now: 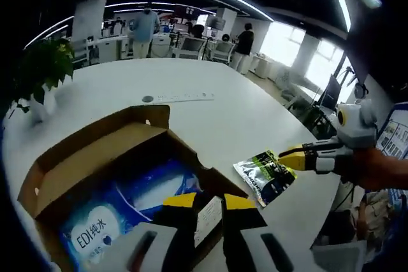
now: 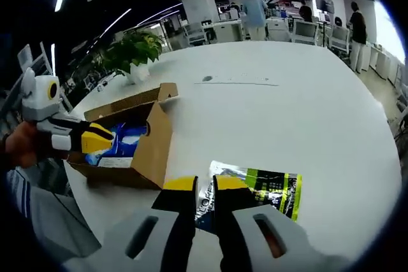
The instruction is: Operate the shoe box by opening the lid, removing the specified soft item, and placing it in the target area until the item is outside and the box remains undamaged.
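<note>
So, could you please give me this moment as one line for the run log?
box: lid open, blue pack inside | left gripper: at box's near wall | right gripper: shut on green-black pouch on table

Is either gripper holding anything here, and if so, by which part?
The right gripper pinches the green-and-black pouch at its edge, resting on the white table. The left gripper clamps the cardboard box wall near the label.

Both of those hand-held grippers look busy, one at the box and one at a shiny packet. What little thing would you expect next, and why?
Probably the right hand-held gripper lets go of the green and black packet and backs off. The packet already lies flat on the white table, outside the open cardboard box, with the jaws closed on its edge. The left hand-held gripper sits at the box rim over a blue pack.
</note>
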`<state>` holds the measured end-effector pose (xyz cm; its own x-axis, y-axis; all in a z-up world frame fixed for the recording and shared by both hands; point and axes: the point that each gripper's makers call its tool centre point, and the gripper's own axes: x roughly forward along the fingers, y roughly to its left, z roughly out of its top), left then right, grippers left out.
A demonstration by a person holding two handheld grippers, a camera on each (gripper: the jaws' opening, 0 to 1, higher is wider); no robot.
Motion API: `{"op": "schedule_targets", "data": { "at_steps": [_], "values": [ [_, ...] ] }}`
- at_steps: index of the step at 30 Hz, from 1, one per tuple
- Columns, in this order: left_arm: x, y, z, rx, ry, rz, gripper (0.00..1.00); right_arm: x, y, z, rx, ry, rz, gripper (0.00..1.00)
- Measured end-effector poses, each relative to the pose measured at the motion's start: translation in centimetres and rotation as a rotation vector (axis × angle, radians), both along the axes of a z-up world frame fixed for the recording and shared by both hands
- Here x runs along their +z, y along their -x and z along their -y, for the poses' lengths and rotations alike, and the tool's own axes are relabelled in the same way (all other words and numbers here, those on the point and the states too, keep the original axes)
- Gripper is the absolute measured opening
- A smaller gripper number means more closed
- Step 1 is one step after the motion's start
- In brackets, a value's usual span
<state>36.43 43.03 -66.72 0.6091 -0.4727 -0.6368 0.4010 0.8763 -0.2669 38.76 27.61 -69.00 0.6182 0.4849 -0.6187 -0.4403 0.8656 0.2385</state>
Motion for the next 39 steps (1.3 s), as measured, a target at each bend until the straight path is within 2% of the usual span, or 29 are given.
{"op": "schedule_targets", "data": {
  "at_steps": [8, 9, 12, 19, 26, 39],
  "values": [
    [0.5, 1.5, -7.3, 0.133, -0.010, 0.014, 0.15, 1.3, -1.1, -5.5, 0.087, -0.027, 0.020, 0.08],
    [0.5, 1.6, -7.6, 0.137, -0.011, 0.015, 0.16, 1.4, -1.1, -6.1, 0.096, -0.028, 0.021, 0.08],
    [0.4, 2.3, -10.4, 0.183, -0.019, 0.012, 0.16, 1.1, -1.3, -8.3, 0.139, -0.031, 0.013, 0.08],
    [-0.1, 4.2, -15.1, 0.275, -0.021, 0.001, 0.17, 0.7, -0.9, -12.7, 0.208, -0.041, 0.000, 0.08],
    [-0.5, 5.6, -17.6, 0.329, -0.019, -0.008, 0.17, 0.3, -0.6, -15.5, 0.255, -0.044, -0.010, 0.08],
    [-0.5, 6.0, -19.6, 0.373, -0.013, -0.013, 0.17, -0.4, -0.7, -18.2, 0.301, -0.041, -0.033, 0.09]
  ]
}}
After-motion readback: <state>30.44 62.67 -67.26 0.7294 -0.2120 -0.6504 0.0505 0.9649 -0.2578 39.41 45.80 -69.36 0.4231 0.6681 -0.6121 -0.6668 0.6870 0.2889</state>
